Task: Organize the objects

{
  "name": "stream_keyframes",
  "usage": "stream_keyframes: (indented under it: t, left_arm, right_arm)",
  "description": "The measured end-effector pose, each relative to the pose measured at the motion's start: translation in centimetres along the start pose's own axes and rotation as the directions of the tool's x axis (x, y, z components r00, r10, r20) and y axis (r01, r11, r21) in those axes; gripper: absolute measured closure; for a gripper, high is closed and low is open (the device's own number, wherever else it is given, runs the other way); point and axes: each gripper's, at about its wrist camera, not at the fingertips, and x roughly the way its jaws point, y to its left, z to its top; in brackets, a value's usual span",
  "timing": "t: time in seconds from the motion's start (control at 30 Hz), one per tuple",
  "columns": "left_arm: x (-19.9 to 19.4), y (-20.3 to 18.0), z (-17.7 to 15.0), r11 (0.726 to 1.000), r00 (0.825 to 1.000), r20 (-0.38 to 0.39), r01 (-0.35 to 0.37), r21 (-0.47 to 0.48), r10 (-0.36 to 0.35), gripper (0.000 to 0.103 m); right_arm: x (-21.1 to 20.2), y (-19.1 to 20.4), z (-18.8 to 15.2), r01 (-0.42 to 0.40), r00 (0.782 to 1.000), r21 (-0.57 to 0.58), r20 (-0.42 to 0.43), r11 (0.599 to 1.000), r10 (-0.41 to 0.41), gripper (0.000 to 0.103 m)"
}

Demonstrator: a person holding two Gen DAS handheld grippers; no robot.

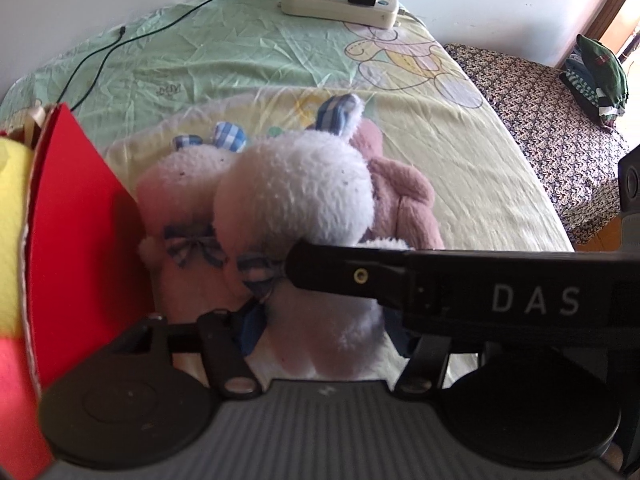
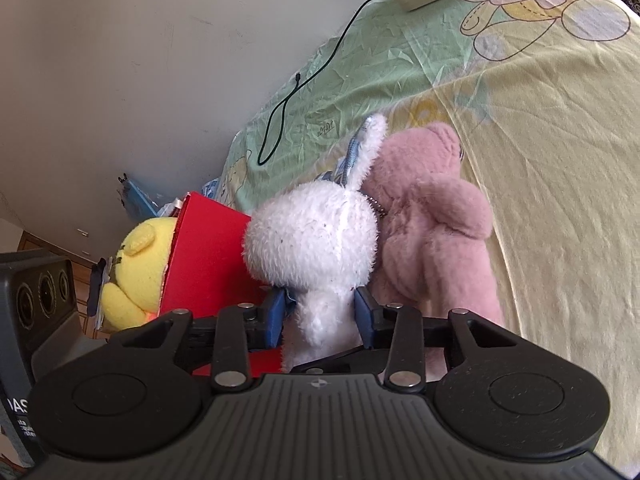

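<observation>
My right gripper [image 2: 322, 312] is closed on the white plush rabbit [image 2: 312, 240], its blue pads [image 2: 366, 312] pressing the narrow body from both sides just below the round head. In my left wrist view that right gripper reaches in from 3 o'clock as a black bar to the same rabbit's [image 1: 296, 192] neck. My left gripper [image 1: 316, 332] sits at 6 o'clock under the toys; its fingers are mostly hidden behind the plush, so I cannot tell how wide it stands or whether it grips anything.

A second pale plush with a checked bow [image 1: 180, 208] lies touching the rabbit at its 9 o'clock in the left view. The pink plush bear [image 2: 436, 240] leans against the rabbit at 3 o'clock in the right view. A red box [image 2: 208, 256] stands just beside the rabbit at 9 o'clock, with a yellow plush [image 2: 140, 268] inside it.

All of this rests on a bed with a green and yellow cartoon sheet [image 1: 460, 168]. A white power strip [image 1: 340, 0] lies at 12 o'clock by the wall, with a thin black cable [image 1: 100, 56] trailing across the sheet toward 10 o'clock.
</observation>
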Motion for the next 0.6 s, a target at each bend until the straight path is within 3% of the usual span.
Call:
stream_keyframes:
  t: [0.6]
  left_arm:
    - [-3.9, -2.8, -3.8, 0.998, 0.999, 0.041, 0.032, 0.062, -0.035, 0.041]
  right_arm:
    - [-4.5, 2.6, -4.2, 0.037, 0.998, -0.077, 0.055, 0.996, -0.033, 0.063]
